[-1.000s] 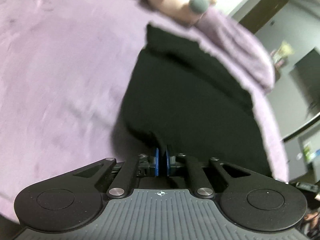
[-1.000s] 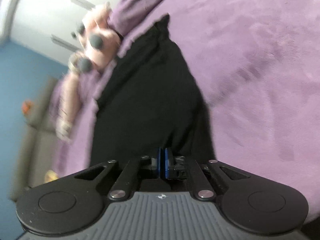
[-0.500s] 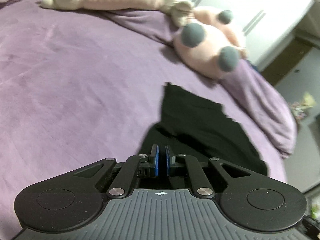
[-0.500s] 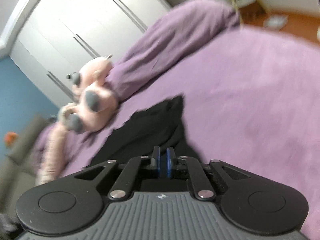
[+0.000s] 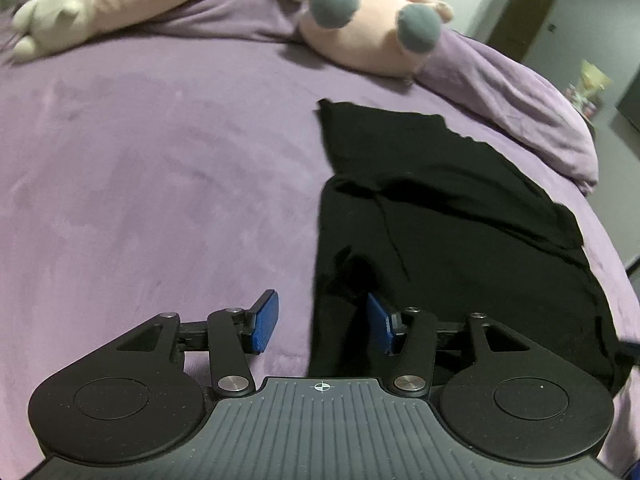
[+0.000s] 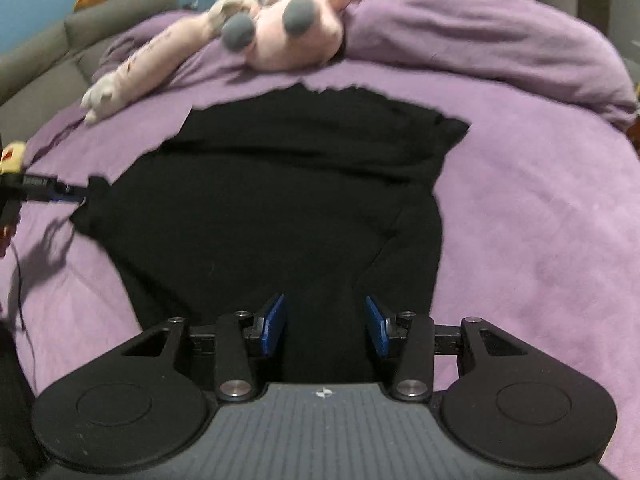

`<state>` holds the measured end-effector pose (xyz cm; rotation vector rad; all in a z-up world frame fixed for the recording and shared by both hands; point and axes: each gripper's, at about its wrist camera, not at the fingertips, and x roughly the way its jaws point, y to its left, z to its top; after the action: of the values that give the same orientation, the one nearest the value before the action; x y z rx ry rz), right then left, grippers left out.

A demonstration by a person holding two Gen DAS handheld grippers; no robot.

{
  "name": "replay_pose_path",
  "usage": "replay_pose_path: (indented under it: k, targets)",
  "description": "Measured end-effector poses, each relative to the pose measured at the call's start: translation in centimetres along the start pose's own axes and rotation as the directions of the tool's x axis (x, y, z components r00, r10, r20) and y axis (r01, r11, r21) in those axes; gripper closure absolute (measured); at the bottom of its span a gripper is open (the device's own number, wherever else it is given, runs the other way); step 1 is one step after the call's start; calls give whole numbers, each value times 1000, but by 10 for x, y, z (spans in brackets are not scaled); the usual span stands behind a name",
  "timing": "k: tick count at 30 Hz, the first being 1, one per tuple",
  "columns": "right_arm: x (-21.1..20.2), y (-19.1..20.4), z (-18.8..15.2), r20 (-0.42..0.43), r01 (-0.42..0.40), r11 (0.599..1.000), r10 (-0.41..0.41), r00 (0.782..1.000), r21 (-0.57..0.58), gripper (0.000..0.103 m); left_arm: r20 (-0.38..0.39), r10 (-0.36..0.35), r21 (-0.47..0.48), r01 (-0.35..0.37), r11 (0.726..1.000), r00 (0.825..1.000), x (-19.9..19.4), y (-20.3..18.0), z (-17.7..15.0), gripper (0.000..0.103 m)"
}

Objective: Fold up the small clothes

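A black garment (image 5: 460,232) lies on the purple bedcover (image 5: 160,184), with one layer folded over another. My left gripper (image 5: 323,324) hovers at its near left edge. Its jaws are opening, and the cloth's edge lies loosely between the blue pads (image 5: 266,322) without being pressed. In the right wrist view the same garment (image 6: 280,208) spreads out ahead. My right gripper (image 6: 326,326) is low over its near edge, jaws opening, with black cloth between the pads (image 6: 276,326) but not gripped. The left gripper's fingertips (image 6: 60,191) show at the garment's left corner.
A pink plush toy with grey feet (image 5: 372,28) and a long pale plush (image 5: 100,12) lie at the head of the bed. A purple pillow (image 6: 500,48) sits at the back right. A grey sofa (image 6: 80,36) stands beyond the bed at left.
Both grippers were shut on the black cloth and carried it across the bed. Now both stand open, and the garment lies on the cover. The right gripper's view has rolled level.
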<state>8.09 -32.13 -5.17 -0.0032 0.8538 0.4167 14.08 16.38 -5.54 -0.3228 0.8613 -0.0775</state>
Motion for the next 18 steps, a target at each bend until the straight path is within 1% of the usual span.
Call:
replay_pose_path:
  k: [1,3,4,6,7,8,9,10,11,12,13,14,15,16,17,18]
  targets:
    - [2,2,-1,-14,-2,1000,2,1000,-13,60,2,-2,-25,2,1000,1000,0,2,-1,49]
    - [2,5,-1,-15,-19,999,19,1000,-40,60,13,-19,-59,20,998,1000,-3,4,-3,48]
    - [0,9,-4,-13,-21,998,21,1000,-54,60,15,-24,-61,25,998,1000,-3,3,-3,48]
    - [7,16,-5,-36,2,996,-5,999,-88,61,13,-17,-50,17,999,1000,-3,1,-3,48]
    - [13,19,-5,-45,10,995,-15,999,-101,65,12,-10,-48,11,999,1000,-3,-1,-3,48]
    - [15,21,-5,-36,5,994,-9,999,-105,92,10,-8,-51,8,999,1000,-3,-2,-3,48]
    - [15,22,-3,-18,4,995,-6,1000,-98,97,11,-12,-53,12,998,1000,-4,-3,-3,48]
    - [12,21,0,10,4,997,-3,1000,-83,97,13,-16,-52,16,999,1000,-4,-3,-2,48]
    - [7,17,3,58,-1,999,4,998,-47,97,14,-16,-44,17,999,1000,-4,-4,-1,47]
    - [1,5,6,121,-2,999,-3,993,40,97,16,-14,-36,14,999,1000,-4,-6,-1,46]
    - [-5,-13,8,177,5,985,-36,983,172,97,18,-11,-27,11,1000,1000,-4,-6,0,46]
    - [-9,-34,8,208,16,949,-86,974,316,97,16,-5,-21,6,1000,1000,-3,-6,1,45]
    - [-10,-49,5,213,32,913,-129,968,407,97,12,-1,-18,2,1000,1000,-2,-6,1,45]
    - [-9,-58,2,204,47,888,-156,966,456,96,10,-4,-17,5,1000,1000,0,-7,2,45]
    - [-7,-62,-2,182,61,873,-169,969,484,94,6,-12,-14,12,1000,1000,2,-7,3,45]
    - [-3,-62,-5,155,72,864,-171,973,499,89,3,-19,-8,19,1000,1000,3,-7,3,44]
